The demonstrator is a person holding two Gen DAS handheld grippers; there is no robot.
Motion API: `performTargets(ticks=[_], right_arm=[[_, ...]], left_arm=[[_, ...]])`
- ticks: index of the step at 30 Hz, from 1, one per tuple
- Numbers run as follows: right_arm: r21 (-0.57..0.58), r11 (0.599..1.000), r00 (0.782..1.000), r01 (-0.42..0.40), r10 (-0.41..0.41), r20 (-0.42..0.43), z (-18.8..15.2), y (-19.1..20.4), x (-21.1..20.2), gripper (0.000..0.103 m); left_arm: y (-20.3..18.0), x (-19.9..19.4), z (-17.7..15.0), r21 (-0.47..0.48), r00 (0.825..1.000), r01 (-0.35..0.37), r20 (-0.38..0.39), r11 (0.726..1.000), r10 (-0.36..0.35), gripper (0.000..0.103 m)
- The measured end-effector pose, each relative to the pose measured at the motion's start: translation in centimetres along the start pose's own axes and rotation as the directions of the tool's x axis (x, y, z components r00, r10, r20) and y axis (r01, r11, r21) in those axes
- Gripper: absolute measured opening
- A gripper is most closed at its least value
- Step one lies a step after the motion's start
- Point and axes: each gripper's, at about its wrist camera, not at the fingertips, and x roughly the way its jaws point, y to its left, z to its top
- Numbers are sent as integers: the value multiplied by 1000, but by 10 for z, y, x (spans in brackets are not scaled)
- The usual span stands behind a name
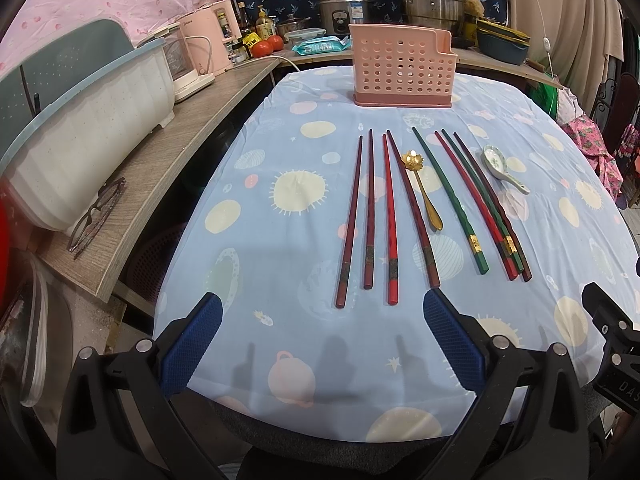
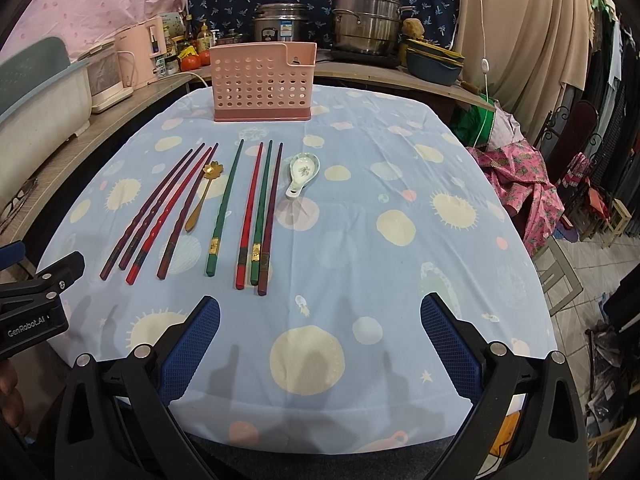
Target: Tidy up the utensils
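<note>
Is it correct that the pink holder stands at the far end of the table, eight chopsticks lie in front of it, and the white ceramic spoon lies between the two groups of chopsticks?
Not entirely. The gold spoon lies between the chopstick groups; the white ceramic spoon lies right of them, as the right wrist view shows. The pink holder and eight chopsticks are as you say.

Both wrist cameras look forward from the table's near edge, low and close. They share the chopsticks (image 1: 370, 216) and pink holder (image 2: 264, 80).
</note>
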Motion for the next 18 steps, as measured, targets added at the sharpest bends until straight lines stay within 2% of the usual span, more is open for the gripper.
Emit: performTargets(ticks=[18], right_arm=[[-9,1000,1000,2,-2,3,-1,2,-2,96]], left_arm=[[2,-1,0,1,1000,-1,-1,1000,1,96]])
